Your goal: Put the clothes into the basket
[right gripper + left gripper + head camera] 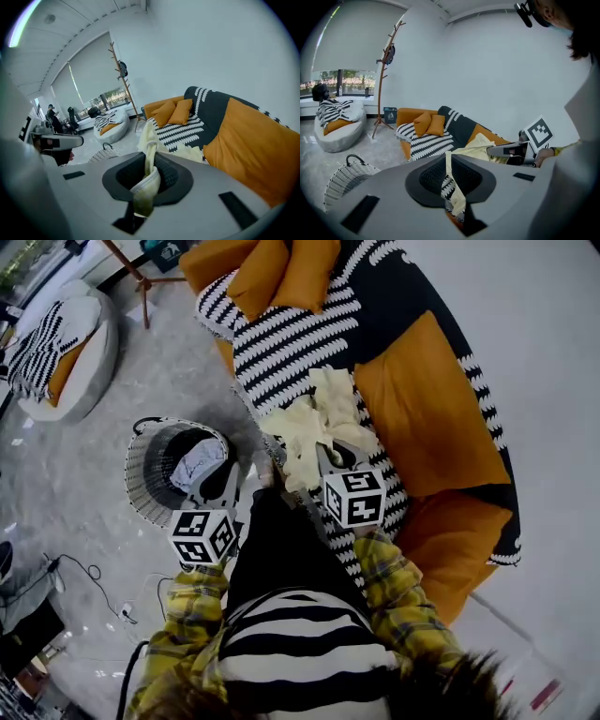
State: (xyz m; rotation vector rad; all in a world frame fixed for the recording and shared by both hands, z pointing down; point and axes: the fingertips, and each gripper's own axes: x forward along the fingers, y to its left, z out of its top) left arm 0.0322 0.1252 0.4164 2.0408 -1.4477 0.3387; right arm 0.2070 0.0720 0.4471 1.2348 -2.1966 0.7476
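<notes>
Both claws have hold of the same pale yellow garment (pixel 314 423), which hangs bunched above the front edge of the sofa (pixel 441 296), over its black-and-white striped throw (pixel 281 352). The left claw (pixel 449 180) is closed almost to nothing, its jaws pinching a thin fold of the cloth that runs up between them and drapes out towards the other claw. The right claw (pixel 149 176) is clamped just as tight on a thicker rolled edge of the garment, which bulges out under the jaws and trails up and away towards the sofa. From above, the left claw (pixel 261 468) grips the garment's left side and the right claw (pixel 319 446) its right, the two close together with the cloth gathered between them. The basket (pixel 141 484) stands on the floor (pixel 75 474) just left of the person, beside the sofa's end, apart from the lifted cloth. A light piece of clothing (pixel 199 463) lies inside it.
</notes>
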